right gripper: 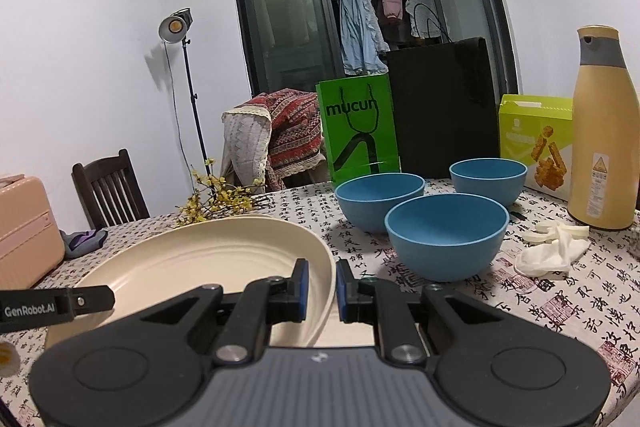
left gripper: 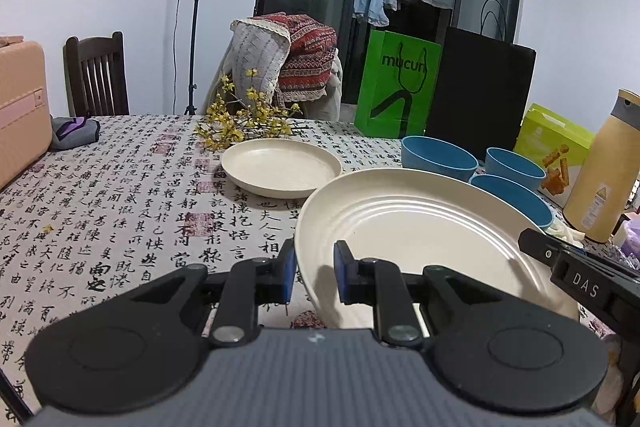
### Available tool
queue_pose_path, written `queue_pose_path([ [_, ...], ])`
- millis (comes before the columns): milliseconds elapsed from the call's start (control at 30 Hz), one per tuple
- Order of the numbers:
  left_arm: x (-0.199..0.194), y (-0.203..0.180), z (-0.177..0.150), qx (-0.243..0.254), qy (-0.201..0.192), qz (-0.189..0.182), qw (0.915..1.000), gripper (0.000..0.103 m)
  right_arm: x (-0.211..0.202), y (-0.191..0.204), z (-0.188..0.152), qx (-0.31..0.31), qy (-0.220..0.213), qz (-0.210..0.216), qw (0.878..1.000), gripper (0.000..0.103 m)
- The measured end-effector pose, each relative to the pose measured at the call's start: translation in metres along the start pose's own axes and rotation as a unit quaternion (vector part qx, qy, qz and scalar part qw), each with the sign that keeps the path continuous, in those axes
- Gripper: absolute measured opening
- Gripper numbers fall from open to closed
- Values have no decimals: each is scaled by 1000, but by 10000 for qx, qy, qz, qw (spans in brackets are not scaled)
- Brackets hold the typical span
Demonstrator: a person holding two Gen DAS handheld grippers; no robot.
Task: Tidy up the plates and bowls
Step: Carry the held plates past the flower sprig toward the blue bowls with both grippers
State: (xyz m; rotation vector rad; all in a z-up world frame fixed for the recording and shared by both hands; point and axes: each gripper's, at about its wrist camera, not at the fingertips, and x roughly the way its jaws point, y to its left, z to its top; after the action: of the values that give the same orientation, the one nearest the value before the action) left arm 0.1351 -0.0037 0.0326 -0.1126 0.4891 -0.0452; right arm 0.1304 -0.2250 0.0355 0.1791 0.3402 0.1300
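A large cream plate (left gripper: 420,223) (right gripper: 208,259) is held at two opposite rims, slightly tilted, low over the patterned tablecloth (left gripper: 120,211). My left gripper (left gripper: 315,269) is shut on its left rim. My right gripper (right gripper: 322,287) is shut on its right rim. Each view shows the other gripper's finger over the plate's far side. A smaller cream plate (left gripper: 280,167) lies flat further back, near the flowers. Three blue bowls (right gripper: 380,199) (right gripper: 488,179) (right gripper: 446,235) stand upright in a cluster on the right, seen also behind the held plate in the left wrist view.
A tall yellow bottle (right gripper: 604,131), a light green box (right gripper: 534,143), a green paper bag (right gripper: 358,127) and a black bag (right gripper: 444,107) line the table's back right. Crumpled white tissue (right gripper: 552,251) lies near the bowls. Yellow flowers (left gripper: 240,119) and a pink case (left gripper: 20,111) sit at the left.
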Motion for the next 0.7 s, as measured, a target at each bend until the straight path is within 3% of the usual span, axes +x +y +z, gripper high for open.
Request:
queue_pose_path([
  [700,18,-32,-12,264,148,-118,9995,19,3,-37,-13,265,90,-154,9995,14],
])
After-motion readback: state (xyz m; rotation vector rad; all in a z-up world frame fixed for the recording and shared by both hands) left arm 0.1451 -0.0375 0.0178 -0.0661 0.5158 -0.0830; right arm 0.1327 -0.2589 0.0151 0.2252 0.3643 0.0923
